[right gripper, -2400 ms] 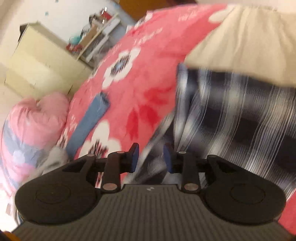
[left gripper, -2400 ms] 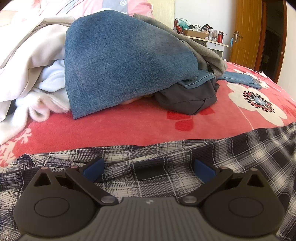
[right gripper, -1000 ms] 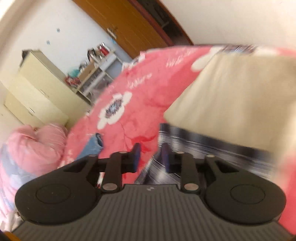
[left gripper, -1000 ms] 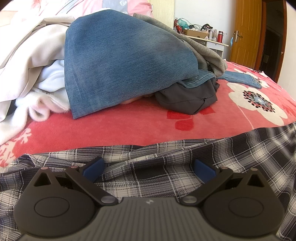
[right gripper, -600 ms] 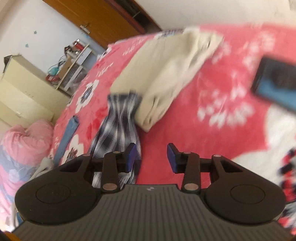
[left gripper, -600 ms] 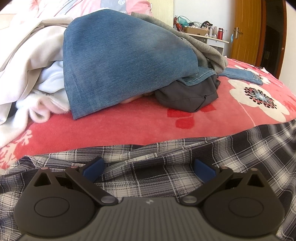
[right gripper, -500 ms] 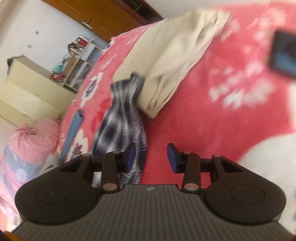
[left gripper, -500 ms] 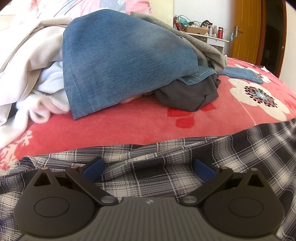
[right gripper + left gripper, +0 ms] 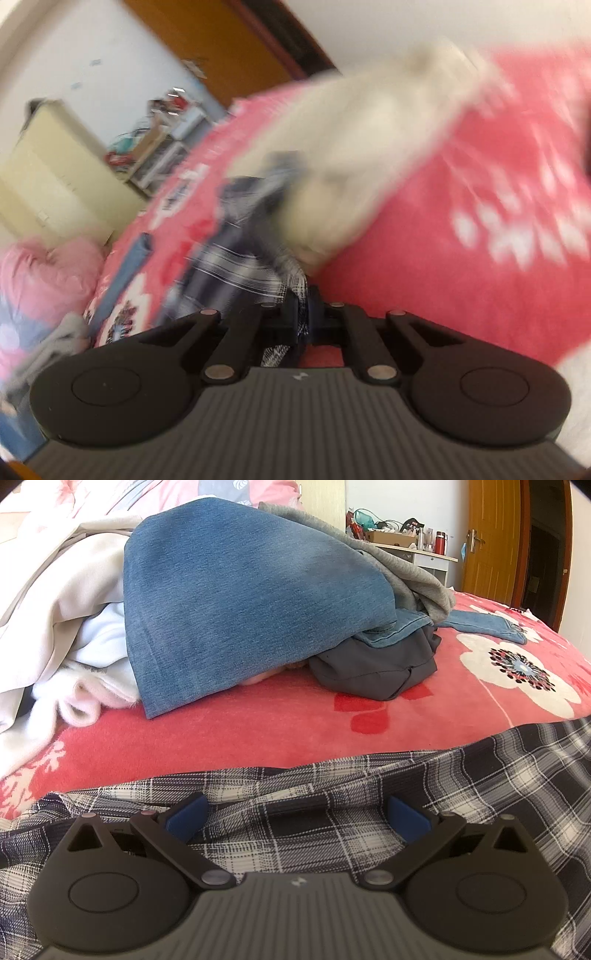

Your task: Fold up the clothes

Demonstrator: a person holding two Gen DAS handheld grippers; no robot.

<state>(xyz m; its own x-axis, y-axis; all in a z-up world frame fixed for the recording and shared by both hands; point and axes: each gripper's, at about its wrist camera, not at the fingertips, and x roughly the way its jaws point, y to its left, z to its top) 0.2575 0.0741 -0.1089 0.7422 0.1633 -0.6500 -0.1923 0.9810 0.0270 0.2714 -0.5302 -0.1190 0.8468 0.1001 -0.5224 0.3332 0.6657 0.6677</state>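
Since the frame half a second back, our right gripper (image 9: 303,314) has gone from jaws apart in the air to jaws clamped on an edge of the plaid shirt (image 9: 236,258). Right view is heavily motion-blurred. From the pinch the shirt runs up toward 11 o'clock across the red floral blanket (image 9: 461,184) and meets a cream folded garment (image 9: 351,155) at 12 o'clock; we can't tell whether it goes under it.

Our left gripper (image 9: 297,812) has barely shifted: low over the same plaid shirt (image 9: 332,794), blue pads (image 9: 184,814) spread wide, nothing gripped. Plaid cloth fills the gap between the fingers and runs out to 3 o'clock.

At 12 o'clock in the left view, a clothes pile sits on the red blanket (image 9: 258,723): blue denim (image 9: 240,602) on top, grey garment (image 9: 406,565) draped behind it, dark grey folded piece (image 9: 380,668) underneath at 1 o'clock, white fleece (image 9: 66,627) at 10 o'clock. A wooden door (image 9: 491,539) stands at 2 o'clock.
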